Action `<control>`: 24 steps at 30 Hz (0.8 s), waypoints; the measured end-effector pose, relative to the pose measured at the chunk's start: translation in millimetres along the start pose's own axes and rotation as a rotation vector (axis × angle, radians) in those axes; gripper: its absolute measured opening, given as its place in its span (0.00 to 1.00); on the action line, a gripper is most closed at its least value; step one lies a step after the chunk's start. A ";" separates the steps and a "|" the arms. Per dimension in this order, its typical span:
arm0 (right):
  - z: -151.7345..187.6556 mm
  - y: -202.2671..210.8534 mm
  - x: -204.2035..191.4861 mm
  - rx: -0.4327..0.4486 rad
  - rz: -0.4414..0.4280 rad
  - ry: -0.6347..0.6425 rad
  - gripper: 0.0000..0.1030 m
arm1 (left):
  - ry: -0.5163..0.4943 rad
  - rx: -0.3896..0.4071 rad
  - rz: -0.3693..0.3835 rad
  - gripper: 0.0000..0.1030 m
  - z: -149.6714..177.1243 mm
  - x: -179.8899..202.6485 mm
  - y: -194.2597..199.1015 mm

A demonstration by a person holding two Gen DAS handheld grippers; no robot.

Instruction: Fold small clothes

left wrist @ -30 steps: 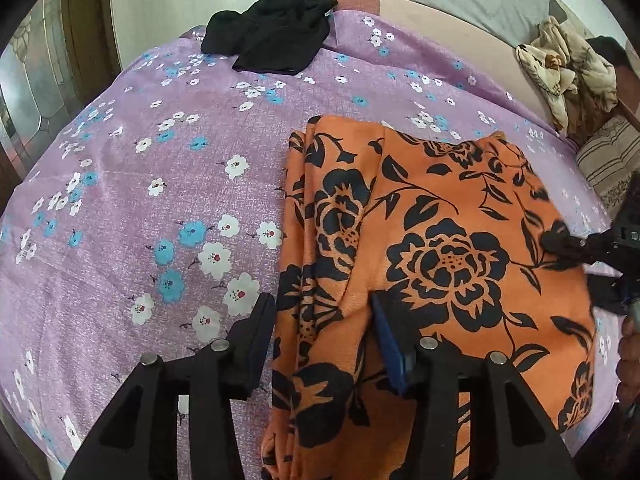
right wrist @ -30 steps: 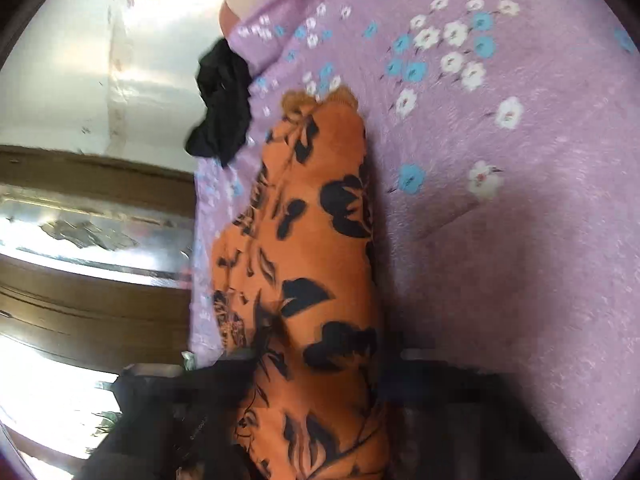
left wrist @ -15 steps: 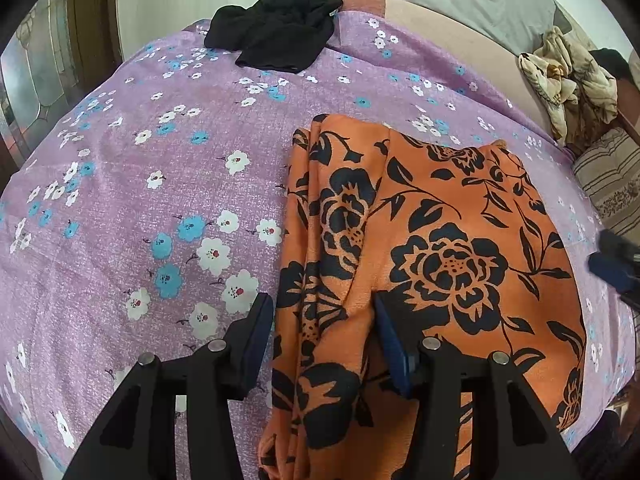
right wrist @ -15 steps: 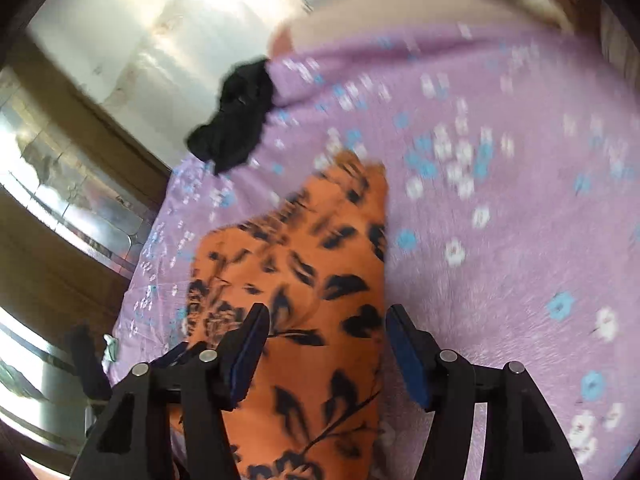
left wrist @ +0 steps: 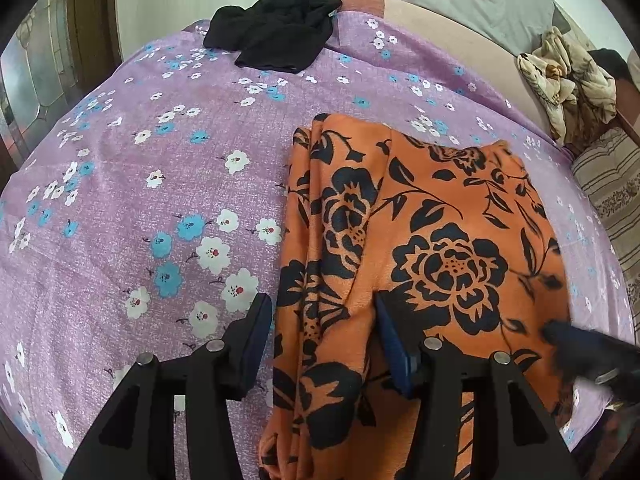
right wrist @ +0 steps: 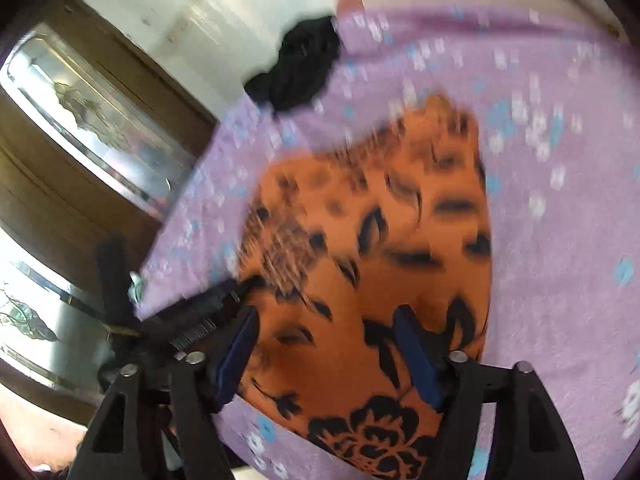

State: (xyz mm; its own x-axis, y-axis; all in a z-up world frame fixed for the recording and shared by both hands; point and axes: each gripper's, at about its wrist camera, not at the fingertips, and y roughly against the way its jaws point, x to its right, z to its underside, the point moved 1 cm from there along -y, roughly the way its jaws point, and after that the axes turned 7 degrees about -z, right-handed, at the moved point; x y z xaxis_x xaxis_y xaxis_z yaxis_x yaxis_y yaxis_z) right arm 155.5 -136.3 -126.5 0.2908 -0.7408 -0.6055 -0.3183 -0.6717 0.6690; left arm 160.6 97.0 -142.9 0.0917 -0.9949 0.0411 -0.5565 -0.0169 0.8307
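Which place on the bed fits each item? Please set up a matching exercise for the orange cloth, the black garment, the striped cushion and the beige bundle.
Things:
1. orange floral cloth
2. black garment
3. striped cushion
4. beige crumpled bundle

Places:
A. far edge of the purple bedsheet, near the wall
B. right side, just nearer than the crumpled bundle
C. directly in front of the left gripper
D. far right, past the striped one

Pairs: 1-C, 2-A, 3-B, 4-D
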 end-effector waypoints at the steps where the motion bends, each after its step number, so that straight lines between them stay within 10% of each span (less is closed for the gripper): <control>1: 0.3 -0.5 -2.2 0.019 -0.007 0.000 0.72 | 0.002 0.001 0.000 0.55 -0.1 -0.4 0.5; 7: 0.8 16.6 -12.8 0.032 -0.017 -0.006 0.72 | -0.009 0.053 -0.002 0.53 10.1 -4.3 42.9; 10: 5.8 6.6 -10.3 0.028 -0.012 0.023 0.72 | 0.020 -0.089 0.026 0.55 34.7 -14.2 18.7; 24: 5.1 10.2 0.6 0.026 -0.077 -0.018 0.72 | 0.114 -0.129 0.067 0.48 38.8 -28.7 35.4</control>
State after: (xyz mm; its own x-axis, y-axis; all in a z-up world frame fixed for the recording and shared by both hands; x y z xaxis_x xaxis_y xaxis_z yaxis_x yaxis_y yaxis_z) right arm 147.8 -143.6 -122.3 0.2990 -0.6868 -0.6625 -0.3190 -0.7263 0.6090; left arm 106.3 121.0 -136.2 0.1551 -0.9757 0.1550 -0.4547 0.0688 0.8880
